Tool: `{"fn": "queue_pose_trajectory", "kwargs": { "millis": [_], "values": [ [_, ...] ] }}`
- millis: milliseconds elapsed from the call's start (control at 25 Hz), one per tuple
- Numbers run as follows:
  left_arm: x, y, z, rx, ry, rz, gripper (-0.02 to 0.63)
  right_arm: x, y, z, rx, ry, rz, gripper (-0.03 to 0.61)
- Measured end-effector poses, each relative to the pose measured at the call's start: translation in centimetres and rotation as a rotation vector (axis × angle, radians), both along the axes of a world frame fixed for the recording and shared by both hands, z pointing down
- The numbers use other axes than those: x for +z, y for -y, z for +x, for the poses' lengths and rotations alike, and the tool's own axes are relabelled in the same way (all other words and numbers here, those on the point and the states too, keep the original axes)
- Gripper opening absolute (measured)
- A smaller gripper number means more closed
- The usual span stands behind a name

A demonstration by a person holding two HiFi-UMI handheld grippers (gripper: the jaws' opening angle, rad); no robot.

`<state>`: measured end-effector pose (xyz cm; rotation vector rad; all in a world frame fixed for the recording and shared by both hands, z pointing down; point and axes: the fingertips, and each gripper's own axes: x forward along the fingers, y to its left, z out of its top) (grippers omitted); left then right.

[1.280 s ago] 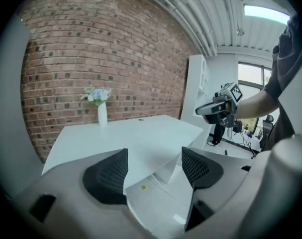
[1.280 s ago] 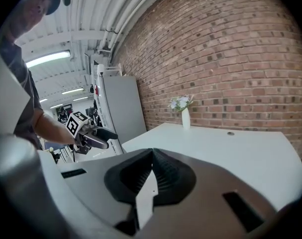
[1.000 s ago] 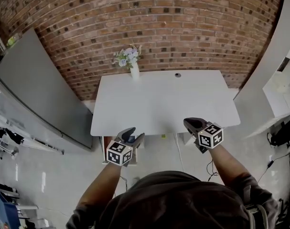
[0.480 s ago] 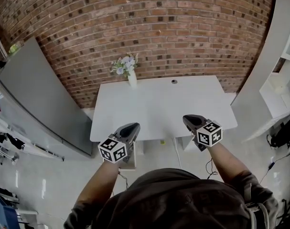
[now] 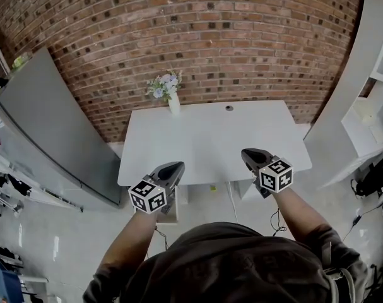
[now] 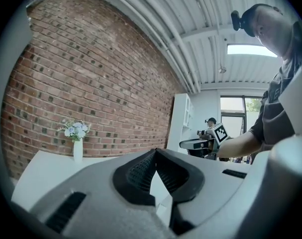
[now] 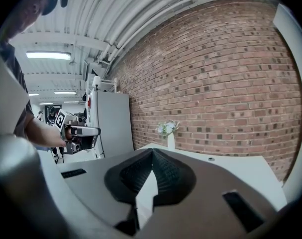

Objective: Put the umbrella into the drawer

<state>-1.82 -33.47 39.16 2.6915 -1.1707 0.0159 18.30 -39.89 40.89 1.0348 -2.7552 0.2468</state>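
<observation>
No umbrella shows in any view. My left gripper hangs level at the front left edge of the white table. Its jaws have just been closing; the tips now touch with nothing between them. My right gripper is at the front right edge, tilted slightly down. It is shut too, tips together, and empty. Each gripper sees the other: the right gripper and the left gripper. A low unit under the table is mostly hidden by my left arm; I cannot tell whether a drawer is open.
A white vase of flowers stands at the table's back left, with a cable hole at the back middle. A brick wall runs behind. A grey cabinet stands to the left and white shelving to the right.
The left gripper's jaws, open a second ago, have closed on nothing. Both grippers rose from below the table's front edge to its level.
</observation>
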Motion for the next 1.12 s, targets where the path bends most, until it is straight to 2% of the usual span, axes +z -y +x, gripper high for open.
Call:
{"fn": "queue_pose_trajectory", "kwargs": {
  "millis": [240, 1120],
  "values": [
    [0.4, 0.1, -0.4, -0.017, 0.008, -0.013, 0.006, 0.2, 0.2, 0.1, 0.001, -0.004, -0.005, -0.008],
    [0.7, 0.6, 0.2, 0.006, 0.038, -0.001, 0.006, 0.6, 1.2, -0.4, -0.019, -0.014, -0.02, -0.009]
  ]
}}
